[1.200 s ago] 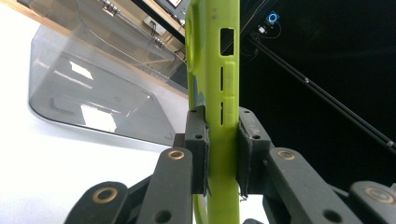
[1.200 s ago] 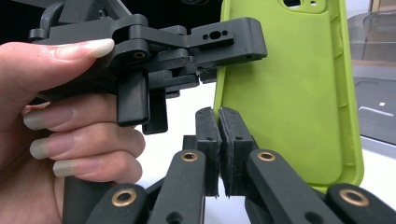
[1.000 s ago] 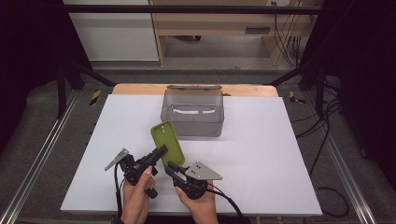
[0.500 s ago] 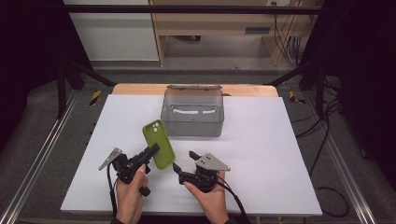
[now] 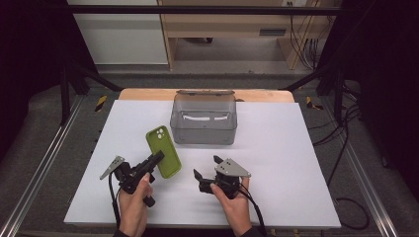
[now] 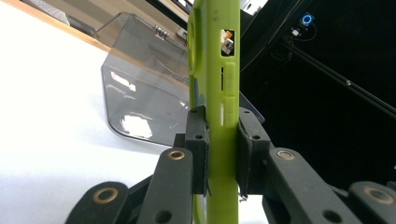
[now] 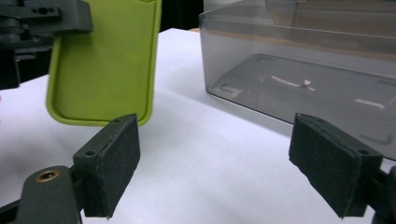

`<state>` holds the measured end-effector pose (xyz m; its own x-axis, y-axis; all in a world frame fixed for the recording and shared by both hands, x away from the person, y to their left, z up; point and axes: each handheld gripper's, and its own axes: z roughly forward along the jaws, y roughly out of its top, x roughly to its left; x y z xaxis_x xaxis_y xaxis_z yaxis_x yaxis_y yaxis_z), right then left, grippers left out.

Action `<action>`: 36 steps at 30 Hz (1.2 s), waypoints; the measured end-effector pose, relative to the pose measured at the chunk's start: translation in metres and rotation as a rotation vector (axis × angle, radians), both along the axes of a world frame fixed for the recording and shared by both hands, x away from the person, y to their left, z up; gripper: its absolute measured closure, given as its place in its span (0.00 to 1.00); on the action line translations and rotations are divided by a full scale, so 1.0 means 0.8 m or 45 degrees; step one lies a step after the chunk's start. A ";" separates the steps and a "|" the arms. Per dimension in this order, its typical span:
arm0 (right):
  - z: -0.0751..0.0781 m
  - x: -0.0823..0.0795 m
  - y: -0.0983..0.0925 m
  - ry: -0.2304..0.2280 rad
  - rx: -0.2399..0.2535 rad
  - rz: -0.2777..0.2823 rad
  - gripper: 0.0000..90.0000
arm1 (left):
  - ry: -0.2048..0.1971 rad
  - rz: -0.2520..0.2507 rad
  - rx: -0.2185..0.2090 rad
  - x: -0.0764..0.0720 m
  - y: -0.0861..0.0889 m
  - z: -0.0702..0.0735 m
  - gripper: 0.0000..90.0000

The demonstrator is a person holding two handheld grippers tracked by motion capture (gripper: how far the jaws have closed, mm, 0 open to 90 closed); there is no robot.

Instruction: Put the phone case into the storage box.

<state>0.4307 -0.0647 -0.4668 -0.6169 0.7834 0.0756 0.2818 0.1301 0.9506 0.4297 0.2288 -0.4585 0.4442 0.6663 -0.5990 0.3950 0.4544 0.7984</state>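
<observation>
Currently the green phone case (image 5: pixel 163 151) is clamped edge-on in the left gripper (image 5: pixel 157 159), held above the tabletop (image 5: pixel 296 148) near its front-left. Rightward, the right gripper (image 5: pixel 207 168) has just been opening; nothing lies between its jaws. A grey bin (image 5: pixel 203 124) is seen by the back edge.

Dark room, grey floor (image 5: pixel 44 113), wooden furniture (image 5: pixel 222 24) behind, black cables (image 5: pixel 341 143) at right.

Matt green rubbery phone case (image 5: pixel 163 151), glossy smoky clear plastic box (image 5: pixel 204 120), matt white table (image 5: pixel 276 148).
</observation>
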 end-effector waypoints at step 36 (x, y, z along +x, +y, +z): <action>0.010 -0.010 -0.181 -0.146 -0.092 -0.039 0.15 | -0.133 0.061 0.438 -0.001 -0.018 0.061 0.86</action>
